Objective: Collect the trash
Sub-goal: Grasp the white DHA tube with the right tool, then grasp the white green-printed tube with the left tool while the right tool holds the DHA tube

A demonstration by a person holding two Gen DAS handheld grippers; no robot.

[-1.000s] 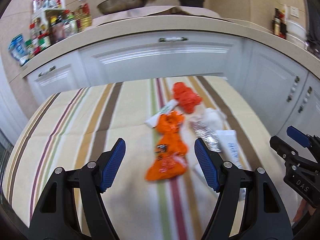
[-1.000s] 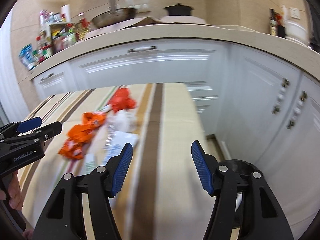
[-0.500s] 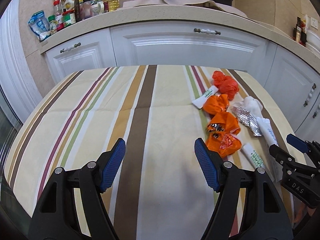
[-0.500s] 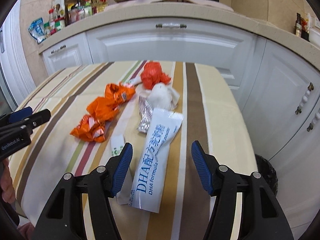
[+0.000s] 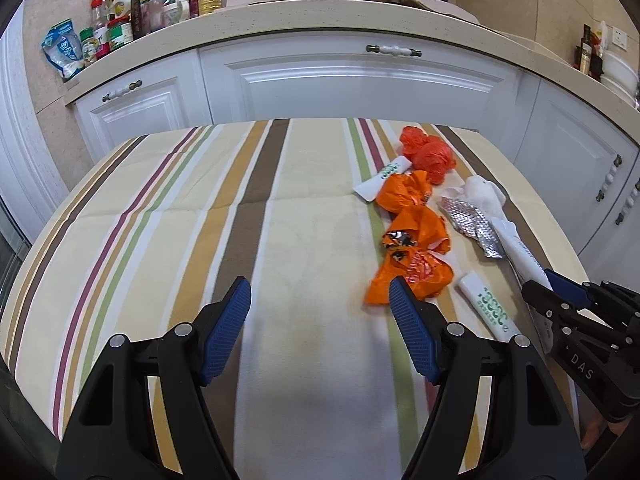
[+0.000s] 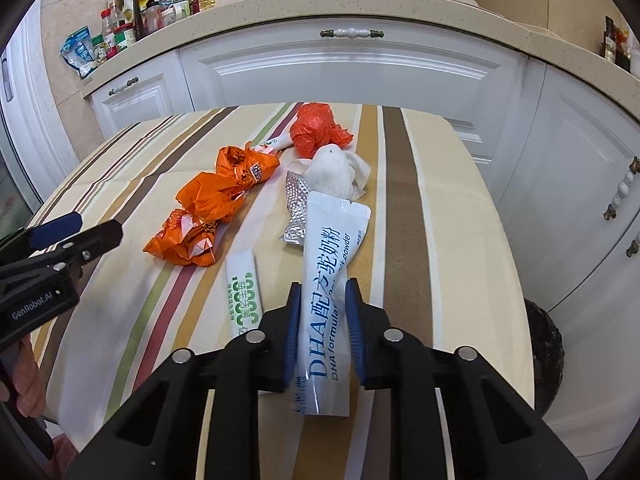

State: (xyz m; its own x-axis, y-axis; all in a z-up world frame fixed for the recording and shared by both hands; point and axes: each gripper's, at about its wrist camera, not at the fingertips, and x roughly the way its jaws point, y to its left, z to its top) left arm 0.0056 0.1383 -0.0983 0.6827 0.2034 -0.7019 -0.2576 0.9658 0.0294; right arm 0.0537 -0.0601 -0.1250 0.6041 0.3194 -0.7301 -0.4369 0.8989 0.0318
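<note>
My right gripper is shut on the near half of a white DHA milk-powder sachet that lies on the striped tablecloth. Beyond it lie silver foil, a white tissue wad, a red bag, crumpled orange wrappers and a small white-and-green sachet. My left gripper hangs open over bare cloth, nothing between its fingers. The orange wrappers lie just beyond its right finger. The right gripper shows at the right edge of the left wrist view.
White kitchen cabinets stand behind the table under a counter with bottles and jars. A dark round bin sits on the floor off the table's right edge. The table's left half holds only cloth.
My right gripper swung left over the trash, sank, and its jaws closed on the white sachet. My left gripper swung left, so the orange wrappers now lie to its right instead of between its fingers.
</note>
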